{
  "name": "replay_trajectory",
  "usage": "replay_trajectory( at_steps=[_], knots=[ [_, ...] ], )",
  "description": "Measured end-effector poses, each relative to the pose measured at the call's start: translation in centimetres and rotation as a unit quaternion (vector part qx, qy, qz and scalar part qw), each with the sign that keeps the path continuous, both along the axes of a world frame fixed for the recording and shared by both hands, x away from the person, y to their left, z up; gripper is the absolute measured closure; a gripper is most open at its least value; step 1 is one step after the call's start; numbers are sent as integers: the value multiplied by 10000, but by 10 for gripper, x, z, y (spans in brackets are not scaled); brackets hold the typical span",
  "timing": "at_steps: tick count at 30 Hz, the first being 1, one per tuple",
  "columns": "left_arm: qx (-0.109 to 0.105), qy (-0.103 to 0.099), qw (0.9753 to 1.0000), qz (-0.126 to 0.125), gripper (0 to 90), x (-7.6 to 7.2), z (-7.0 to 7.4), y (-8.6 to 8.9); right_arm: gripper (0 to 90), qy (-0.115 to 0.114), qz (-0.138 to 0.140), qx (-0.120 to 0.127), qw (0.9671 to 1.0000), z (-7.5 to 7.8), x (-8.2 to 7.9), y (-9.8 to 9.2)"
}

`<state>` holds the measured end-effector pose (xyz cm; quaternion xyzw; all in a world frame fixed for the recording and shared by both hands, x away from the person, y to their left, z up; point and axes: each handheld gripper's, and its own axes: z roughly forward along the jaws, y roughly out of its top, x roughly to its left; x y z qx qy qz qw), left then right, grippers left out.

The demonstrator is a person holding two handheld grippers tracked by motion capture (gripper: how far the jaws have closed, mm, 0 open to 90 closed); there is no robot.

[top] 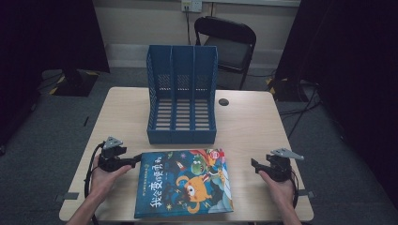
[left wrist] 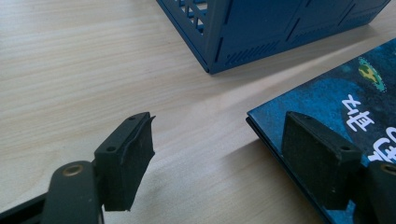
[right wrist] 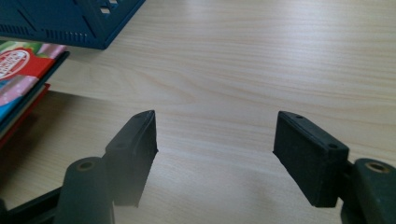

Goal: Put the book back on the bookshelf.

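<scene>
A picture book (top: 184, 182) with a dark blue cover lies flat at the table's front middle. Behind it stands a blue three-slot file rack (top: 182, 96) with its slots bare. My left gripper (top: 135, 160) is open at the book's upper left corner. In the left gripper view (left wrist: 219, 140), one jaw hangs over the book's corner (left wrist: 336, 102) and the other over bare wood. My right gripper (top: 256, 164) is open, a little to the right of the book and apart from it. In the right gripper view (right wrist: 215, 135) only bare tabletop lies between the jaws, with the book (right wrist: 21, 70) at far left.
The wooden table (top: 248, 126) has a round black cable hole (top: 224, 101) right of the rack. A black folding chair (top: 229, 44) stands behind the table. The rack's base corner (left wrist: 252, 32) lies just beyond the left gripper. Cables run over the floor at right.
</scene>
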<state>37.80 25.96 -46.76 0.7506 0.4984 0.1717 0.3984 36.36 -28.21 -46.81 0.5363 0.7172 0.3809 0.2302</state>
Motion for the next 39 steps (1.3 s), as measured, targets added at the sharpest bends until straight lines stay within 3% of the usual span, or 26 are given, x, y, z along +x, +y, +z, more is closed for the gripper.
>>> replay_trajectory(
  at_steps=[9, 17, 20, 24, 26, 30, 35, 37, 39],
  knots=[
    [-167, 90, 9998, -37, 273, 2, -1, 0, 316, 90, 67, 79, 9999, -2, 3, -1],
    [-235, 137, 9993, -248, 341, 1, 4, -8, 346, 60, 334, 88, 9994, -1, 4, 4],
    [-261, 137, 9987, -418, 371, -5, 9, -15, 362, 6, 654, 75, 9978, 2, 3, 15],
    [-278, 90, 9983, -499, 381, -10, 12, -21, 369, -64, 991, 85, 9950, 8, -2, 30],
    [-356, 115, 9970, -680, 379, -14, 13, -25, 392, -146, 1176, 96, 9929, 13, -4, 37],
    [-276, 100, 9963, -811, 387, -19, 16, -30, 415, -259, 1610, 99, 9866, 22, -6, 52],
    [-311, 149, 9964, -775, 416, -23, 13, -31, 443, -137, 1875, 146, 9821, 26, 0, 74],
    [-206, 149, 9966, -788, 420, -21, 10, -29, 440, -83, 2013, 26, 9795, 26, 4, 87],
    [-259, 210, 9964, -782, 420, -20, 6, -28, 430, -96, 2062, -24, 9785, 27, 9, 95]
  ],
)
